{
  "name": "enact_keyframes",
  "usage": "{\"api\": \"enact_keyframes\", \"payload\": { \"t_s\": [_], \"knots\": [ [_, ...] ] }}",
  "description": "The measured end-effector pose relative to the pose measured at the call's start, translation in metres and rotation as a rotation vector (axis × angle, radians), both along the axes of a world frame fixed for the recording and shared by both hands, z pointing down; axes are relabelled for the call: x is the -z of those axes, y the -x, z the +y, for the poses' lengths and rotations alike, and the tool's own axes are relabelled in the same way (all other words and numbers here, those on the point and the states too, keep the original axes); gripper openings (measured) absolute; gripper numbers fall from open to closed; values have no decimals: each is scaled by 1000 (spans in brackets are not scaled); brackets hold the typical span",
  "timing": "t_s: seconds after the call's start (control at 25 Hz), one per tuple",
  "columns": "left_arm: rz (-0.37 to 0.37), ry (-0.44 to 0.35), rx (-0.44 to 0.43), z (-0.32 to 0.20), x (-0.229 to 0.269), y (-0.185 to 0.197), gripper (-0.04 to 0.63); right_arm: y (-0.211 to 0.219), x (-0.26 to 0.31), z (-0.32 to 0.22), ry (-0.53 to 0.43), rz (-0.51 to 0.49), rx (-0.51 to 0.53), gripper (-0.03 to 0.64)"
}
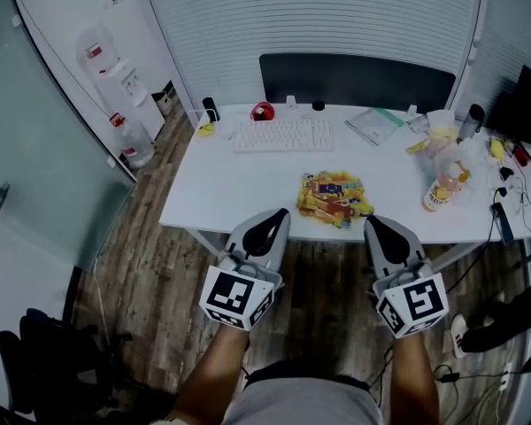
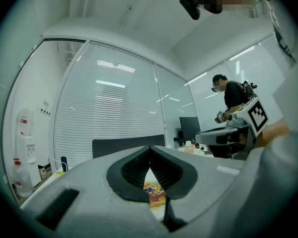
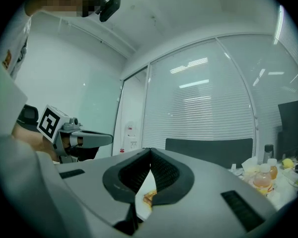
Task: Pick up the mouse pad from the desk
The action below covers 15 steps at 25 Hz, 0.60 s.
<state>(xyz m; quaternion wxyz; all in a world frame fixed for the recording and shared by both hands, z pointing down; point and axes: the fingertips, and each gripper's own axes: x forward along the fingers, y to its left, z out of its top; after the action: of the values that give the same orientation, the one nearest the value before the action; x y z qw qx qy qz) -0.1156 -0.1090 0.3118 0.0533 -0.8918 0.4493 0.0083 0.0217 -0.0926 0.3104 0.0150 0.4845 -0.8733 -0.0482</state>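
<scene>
The mouse pad (image 1: 334, 197), yellow with a busy colourful print, lies flat on the white desk (image 1: 230, 189) near its front edge, in the middle. Both grippers are held level just short of that edge, with nothing in them. My left gripper (image 1: 281, 212) is shut, its tip a little left of the pad. My right gripper (image 1: 370, 221) is shut too, its tip at the pad's near right corner. In the left gripper view the jaws (image 2: 150, 151) meet, and a strip of the mouse pad (image 2: 155, 193) shows below them. In the right gripper view the closed jaws (image 3: 150, 155) hide most of the mouse pad (image 3: 147, 198).
A white keyboard (image 1: 283, 135) and a red object (image 1: 262, 111) lie behind the pad. Papers (image 1: 376, 124), a bottle (image 1: 442, 189) and clutter fill the desk's right side, with a monitor (image 1: 527, 109) beyond. A dark chair back (image 1: 354, 80) stands behind the desk, and a water dispenser (image 1: 124, 96) at left.
</scene>
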Motion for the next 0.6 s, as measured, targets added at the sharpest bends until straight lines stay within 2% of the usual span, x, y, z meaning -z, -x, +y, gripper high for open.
{"api": "enact_keyframes", "payload": {
  "t_s": [0.6],
  "knots": [
    [16, 22, -31, -35, -14, 30, 15, 20, -12, -32, 32, 14, -45, 12]
  ]
}}
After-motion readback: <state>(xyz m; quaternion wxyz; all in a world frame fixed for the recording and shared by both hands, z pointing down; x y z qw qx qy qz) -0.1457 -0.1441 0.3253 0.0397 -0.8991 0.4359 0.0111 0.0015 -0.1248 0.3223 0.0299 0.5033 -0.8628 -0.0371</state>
